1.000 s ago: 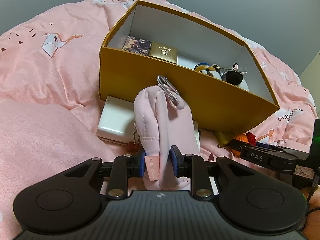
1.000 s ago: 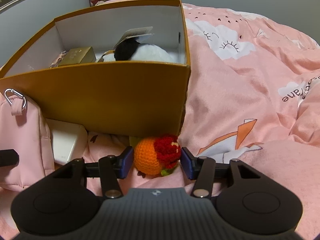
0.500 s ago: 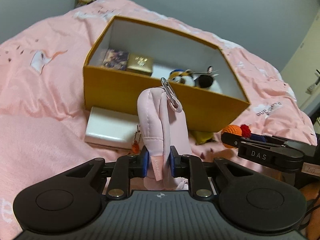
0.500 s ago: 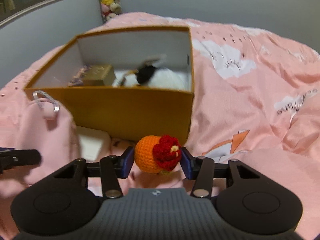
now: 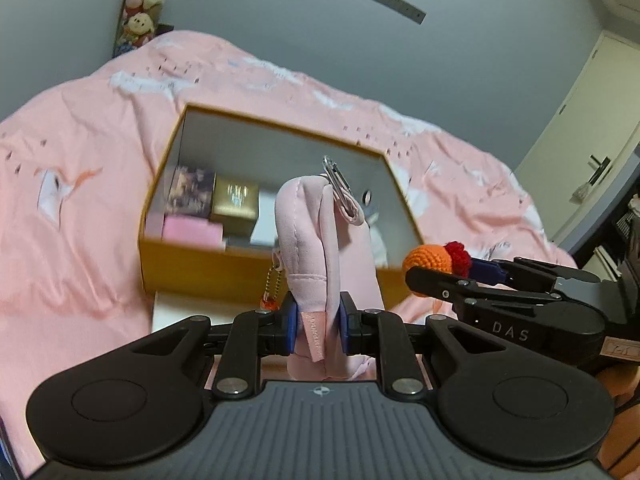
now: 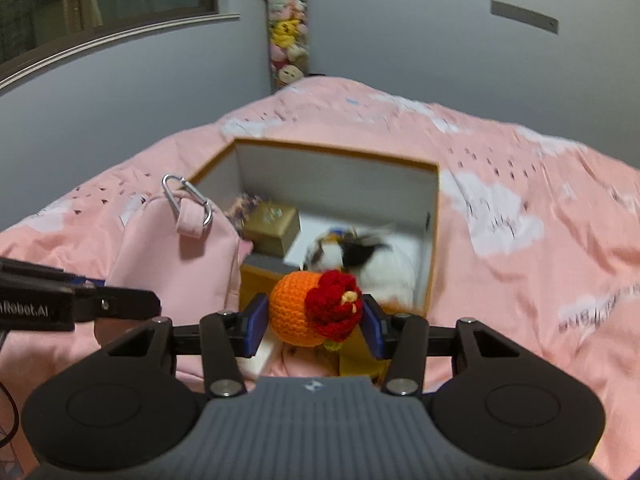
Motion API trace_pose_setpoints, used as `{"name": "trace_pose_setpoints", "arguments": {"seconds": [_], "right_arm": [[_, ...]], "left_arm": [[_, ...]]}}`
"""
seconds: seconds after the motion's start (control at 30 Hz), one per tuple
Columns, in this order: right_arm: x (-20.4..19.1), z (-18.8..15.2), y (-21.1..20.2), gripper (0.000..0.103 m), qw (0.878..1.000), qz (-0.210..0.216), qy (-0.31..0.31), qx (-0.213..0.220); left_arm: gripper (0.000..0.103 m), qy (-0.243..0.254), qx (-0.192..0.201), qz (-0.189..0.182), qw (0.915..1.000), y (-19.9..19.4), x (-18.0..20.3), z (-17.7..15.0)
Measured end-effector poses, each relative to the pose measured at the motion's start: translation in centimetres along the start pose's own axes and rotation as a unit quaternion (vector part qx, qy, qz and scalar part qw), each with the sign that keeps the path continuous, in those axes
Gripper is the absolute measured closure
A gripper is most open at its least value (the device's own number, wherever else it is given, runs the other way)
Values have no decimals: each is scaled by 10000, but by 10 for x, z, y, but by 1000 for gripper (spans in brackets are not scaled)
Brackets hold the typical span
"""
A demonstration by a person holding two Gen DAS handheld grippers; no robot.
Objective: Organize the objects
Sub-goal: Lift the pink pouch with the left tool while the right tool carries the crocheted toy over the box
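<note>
My L gripper (image 5: 318,330) pinches 1 pink pouch (image 5: 316,236), R gripper (image 6: 314,322) pinches 1 orange crochet ball (image 6: 298,306); 1 box (image 6: 434,240) ahead

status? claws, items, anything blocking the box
Left claw shut on pink pouch. Right claw shut on orange crochet ball. Both in front of the open yellow box, already part full. Nothing in the way.

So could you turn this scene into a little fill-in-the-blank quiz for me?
1. The left gripper is clamped on a ____ pouch.
2. The right gripper holds an orange ____ ball.
3. The box sits on a pink ____.
4. A metal ____ hangs from the pouch's top.

Missing words: pink; crochet; bedspread; clip
</note>
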State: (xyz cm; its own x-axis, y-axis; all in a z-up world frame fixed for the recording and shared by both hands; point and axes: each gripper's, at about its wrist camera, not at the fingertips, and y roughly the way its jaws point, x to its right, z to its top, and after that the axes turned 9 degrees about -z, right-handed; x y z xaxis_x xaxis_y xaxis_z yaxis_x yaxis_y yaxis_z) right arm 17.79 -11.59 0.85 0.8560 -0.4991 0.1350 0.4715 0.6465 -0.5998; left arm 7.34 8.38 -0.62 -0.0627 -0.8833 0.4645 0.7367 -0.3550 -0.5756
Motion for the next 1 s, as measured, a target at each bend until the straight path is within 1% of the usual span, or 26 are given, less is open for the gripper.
{"name": "trace_pose_setpoints", "arguments": {"seconds": [0.1,0.2,0.3,0.37,0.47,0.53,0.67,0.8,1.0], "right_arm": [[-2,21,4,52,9998,85,-175,87],[-4,40,16,52,9992,106,-358,148],[-3,59,37,52,9989,339,-326,60],[-3,71,55,52,9980,539,-322,-8],[-4,84,86,52,9967,695,-369,-197],[-7,91,110,52,9951,798,-436,-387],[-20,95,154,52,9891,894,-917,-732],[-29,96,183,52,9827,997,-1253,-926],[-33,91,211,52,9717,1031,-1733,-1228]], "left_arm": [[81,45,79,11,10000,0,-7,24],[81,160,133,127,9997,6,-15,50],[81,207,115,206,9995,18,-27,73],[81,220,55,253,9994,29,-36,87],[81,277,-78,380,9989,50,-48,102],[81,333,-180,425,9984,64,-56,108],[81,470,-382,585,9964,88,-66,115],[81,505,-563,662,9949,107,-76,117],[81,460,-727,567,9947,122,-87,116]]}}
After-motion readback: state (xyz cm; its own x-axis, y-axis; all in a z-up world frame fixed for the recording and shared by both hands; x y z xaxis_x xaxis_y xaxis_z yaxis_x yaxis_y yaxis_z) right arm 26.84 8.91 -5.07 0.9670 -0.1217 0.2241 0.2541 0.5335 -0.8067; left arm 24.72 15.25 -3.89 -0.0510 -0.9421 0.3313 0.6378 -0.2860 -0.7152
